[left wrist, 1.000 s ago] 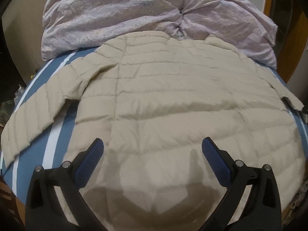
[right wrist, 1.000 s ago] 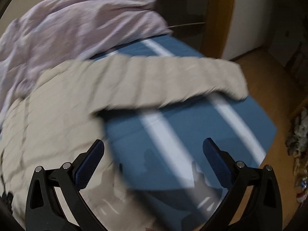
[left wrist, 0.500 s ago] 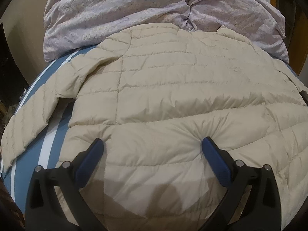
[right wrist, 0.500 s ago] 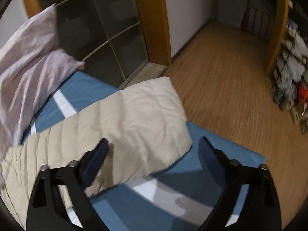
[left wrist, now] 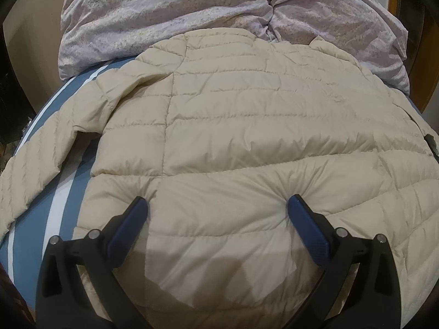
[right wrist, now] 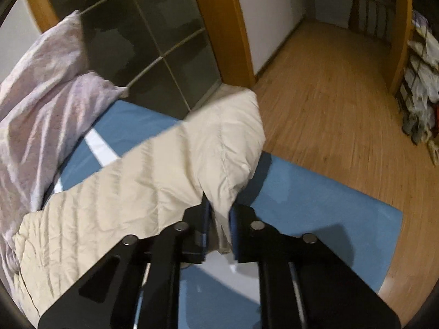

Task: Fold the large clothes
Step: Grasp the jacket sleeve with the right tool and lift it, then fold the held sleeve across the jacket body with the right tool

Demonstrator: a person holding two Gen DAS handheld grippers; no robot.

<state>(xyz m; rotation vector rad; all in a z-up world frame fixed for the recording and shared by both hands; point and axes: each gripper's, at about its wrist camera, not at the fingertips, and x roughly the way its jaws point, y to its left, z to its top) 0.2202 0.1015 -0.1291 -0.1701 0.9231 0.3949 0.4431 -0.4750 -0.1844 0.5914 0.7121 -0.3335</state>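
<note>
Spread back-up across a bed (left wrist: 63, 213), a cream quilted puffer jacket (left wrist: 247, 126) shows stitched horizontal channels, a matte, lightly creased shell and a soft, rounded bulk. Its collar end meets a rumpled lilac duvet (left wrist: 164, 13) heaped along the bed's far edge; one sleeve trails toward the left edge. The left hand-held gripper (left wrist: 218, 205) stands wide, both blue-padded tips dimpling the fabric near the jacket's hem, nothing clamped between them. The right hand-held gripper (right wrist: 219, 219) is pinched nearly closed on the puffy cuff of the other sleeve (right wrist: 214, 148), near the bed's corner. The bed wears a smooth blue sheet with white stripes. Beyond lie a wood-plank floor (right wrist: 329, 104), an orange-framed glass-paned door (right wrist: 153, 44) and white walls.
</note>
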